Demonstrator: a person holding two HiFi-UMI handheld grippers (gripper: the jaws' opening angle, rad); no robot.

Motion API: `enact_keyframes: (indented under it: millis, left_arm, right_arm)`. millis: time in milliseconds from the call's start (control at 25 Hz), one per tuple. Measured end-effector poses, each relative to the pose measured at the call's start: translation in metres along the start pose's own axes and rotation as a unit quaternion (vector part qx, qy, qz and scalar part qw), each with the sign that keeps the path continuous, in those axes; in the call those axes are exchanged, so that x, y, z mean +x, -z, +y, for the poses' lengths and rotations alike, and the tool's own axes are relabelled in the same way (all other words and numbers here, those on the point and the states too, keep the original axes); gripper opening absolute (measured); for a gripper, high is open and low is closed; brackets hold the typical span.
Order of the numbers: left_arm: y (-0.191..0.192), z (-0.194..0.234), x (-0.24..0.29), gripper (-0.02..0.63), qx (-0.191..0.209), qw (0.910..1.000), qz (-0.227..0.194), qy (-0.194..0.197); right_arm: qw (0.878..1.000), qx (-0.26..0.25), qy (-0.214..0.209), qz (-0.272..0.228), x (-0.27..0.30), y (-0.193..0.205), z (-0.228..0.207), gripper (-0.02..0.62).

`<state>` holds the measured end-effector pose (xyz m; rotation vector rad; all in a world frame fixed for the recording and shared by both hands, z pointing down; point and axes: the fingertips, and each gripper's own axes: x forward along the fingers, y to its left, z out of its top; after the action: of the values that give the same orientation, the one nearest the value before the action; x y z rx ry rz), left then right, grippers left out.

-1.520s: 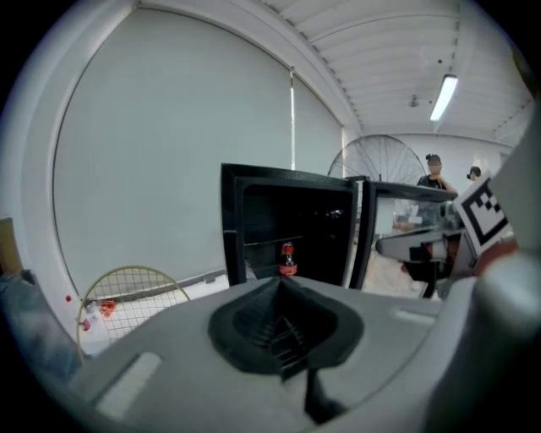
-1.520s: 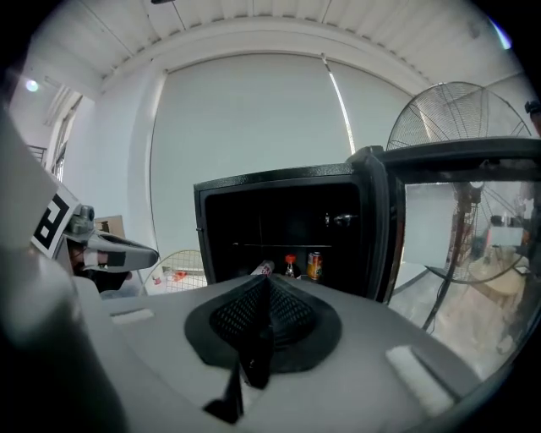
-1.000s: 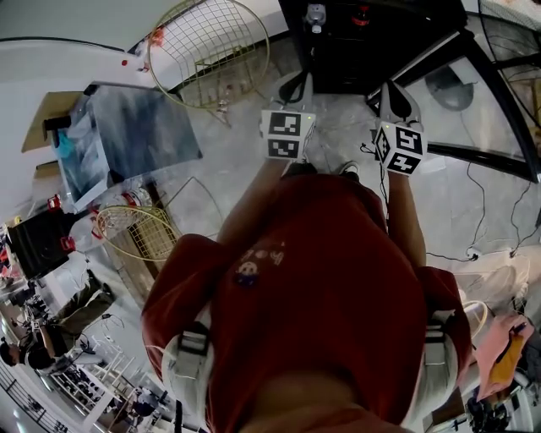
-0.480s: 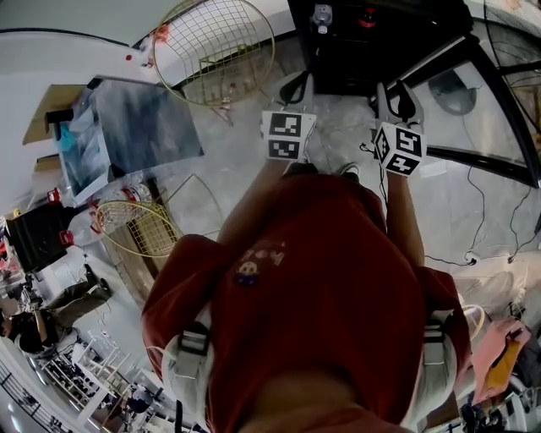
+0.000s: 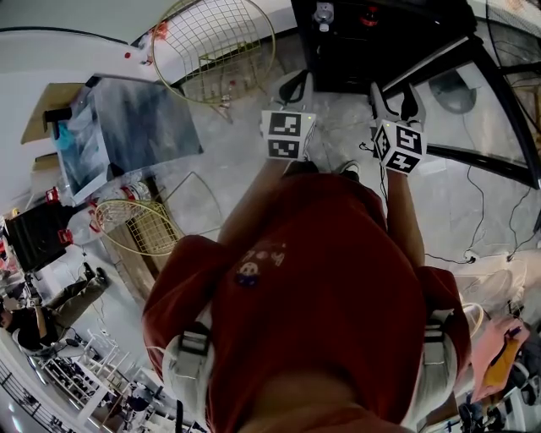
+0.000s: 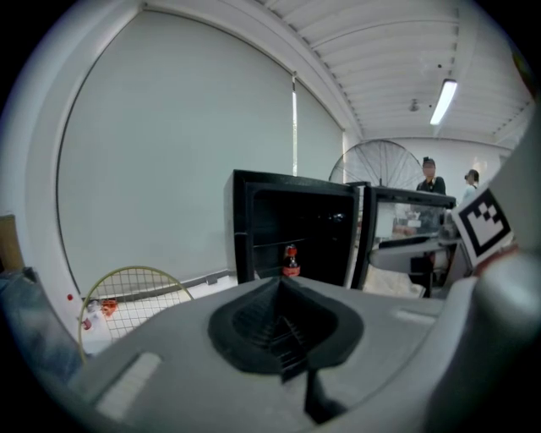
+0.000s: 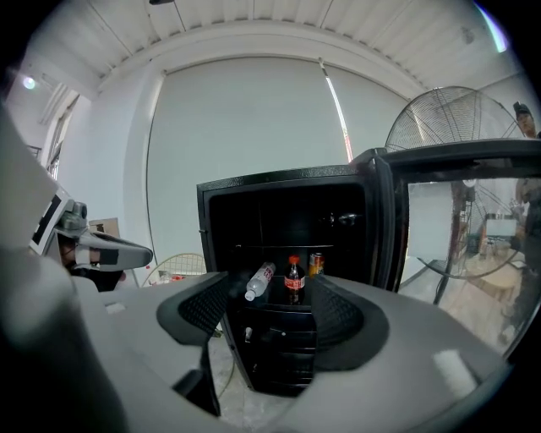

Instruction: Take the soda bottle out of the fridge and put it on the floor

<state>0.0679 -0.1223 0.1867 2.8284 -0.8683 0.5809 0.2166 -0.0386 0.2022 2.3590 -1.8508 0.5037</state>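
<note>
The soda bottle, dark with a red cap and red label, stands upright on a shelf inside the open black fridge. It also shows in the left gripper view and from above. My right gripper points at the fridge from a distance; its jaws have just been opening and nothing is between them. From above, the right gripper shows its fingers spread. My left gripper is shut and empty, its pads meeting. The left gripper hangs beside the right one, short of the fridge.
A clear water bottle lies tilted beside the soda, and a can stands behind it. The fridge door hangs open at the right. A round wire rack leans at the left. A floor fan and cables lie at the right.
The right gripper's fingers have spread apart from shut. Both hands stay where they were in front of the fridge.
</note>
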Motion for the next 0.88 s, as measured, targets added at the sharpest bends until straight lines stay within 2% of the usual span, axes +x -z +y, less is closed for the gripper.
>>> enact_keyframes:
  millis: [520, 880]
  left_arm:
    - [0.013, 0.019, -0.004, 0.000, -0.007, 1.0000, -0.001, -0.001]
    - [0.030, 0.039, -0.004, 0.000, -0.021, 0.9997, 0.013, 0.008]
  right_arm:
    - [1.000, -0.003, -0.001, 0.020, 0.011, 0.017, 0.019, 0.291]
    - [0.999, 0.003, 0.002, 0.047, 0.022, 0.037, 0.041, 0.290]
